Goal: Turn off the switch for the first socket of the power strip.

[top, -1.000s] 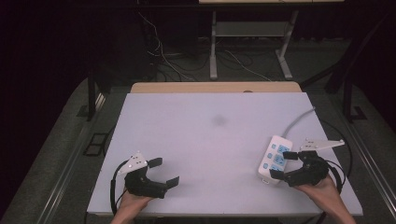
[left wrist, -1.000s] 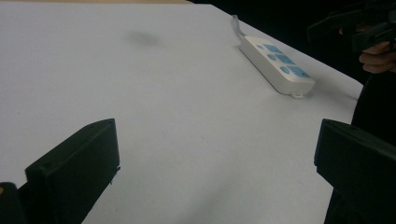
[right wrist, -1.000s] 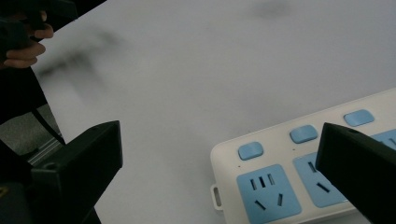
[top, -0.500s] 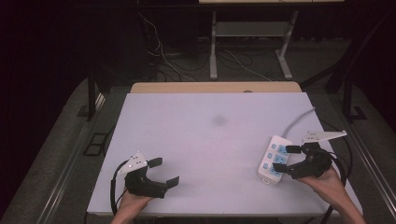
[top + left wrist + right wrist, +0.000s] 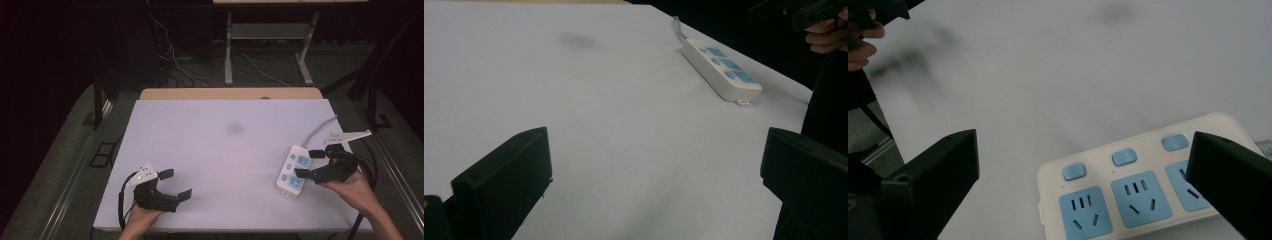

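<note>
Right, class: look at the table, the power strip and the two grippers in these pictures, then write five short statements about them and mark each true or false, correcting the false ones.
1. The power strip lies near the table's right edge. True.
2. The left gripper is shut on the strip. False: its jaws stand open over bare table, far from the strip.
3. The strip has blue sockets and blue switches. True.
4. A plug sits in one socket. False: the sockets in sight are empty.
5. The right gripper is open, right beside the strip. True.

Overhead forward-down; claw cameras low, table-level (image 5: 220,150).
</note>
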The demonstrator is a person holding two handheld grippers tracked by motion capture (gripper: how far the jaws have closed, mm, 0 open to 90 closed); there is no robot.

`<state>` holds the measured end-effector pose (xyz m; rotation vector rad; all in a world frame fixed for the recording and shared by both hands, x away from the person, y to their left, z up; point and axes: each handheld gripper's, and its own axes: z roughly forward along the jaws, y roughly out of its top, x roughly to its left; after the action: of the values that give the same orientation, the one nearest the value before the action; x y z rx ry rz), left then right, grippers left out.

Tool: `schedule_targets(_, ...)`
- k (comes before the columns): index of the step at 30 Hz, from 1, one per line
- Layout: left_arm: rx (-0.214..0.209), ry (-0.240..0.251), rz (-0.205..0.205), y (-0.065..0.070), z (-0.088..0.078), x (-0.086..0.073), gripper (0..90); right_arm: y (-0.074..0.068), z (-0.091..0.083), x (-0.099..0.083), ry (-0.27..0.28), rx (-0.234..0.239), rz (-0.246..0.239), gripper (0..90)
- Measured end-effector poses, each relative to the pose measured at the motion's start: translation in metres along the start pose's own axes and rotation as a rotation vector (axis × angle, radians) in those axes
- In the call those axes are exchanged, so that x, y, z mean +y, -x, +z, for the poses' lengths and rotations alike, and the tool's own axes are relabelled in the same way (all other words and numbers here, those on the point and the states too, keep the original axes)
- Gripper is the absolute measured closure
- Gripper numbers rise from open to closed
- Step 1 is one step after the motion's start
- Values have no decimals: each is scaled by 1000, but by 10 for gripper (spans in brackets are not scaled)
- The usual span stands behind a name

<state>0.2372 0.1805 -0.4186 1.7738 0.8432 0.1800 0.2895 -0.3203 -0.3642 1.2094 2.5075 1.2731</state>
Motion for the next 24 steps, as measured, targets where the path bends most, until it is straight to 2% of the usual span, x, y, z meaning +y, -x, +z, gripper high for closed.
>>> schedule_targets(14, -1, -6, -2, 0, 1, 0, 0, 17, -1, 15, -59, -19, 7, 4)
schedule_targets(24, -1, -7, -2, -1, 1, 0, 0, 27, 8, 22, -96, -23, 11, 4)
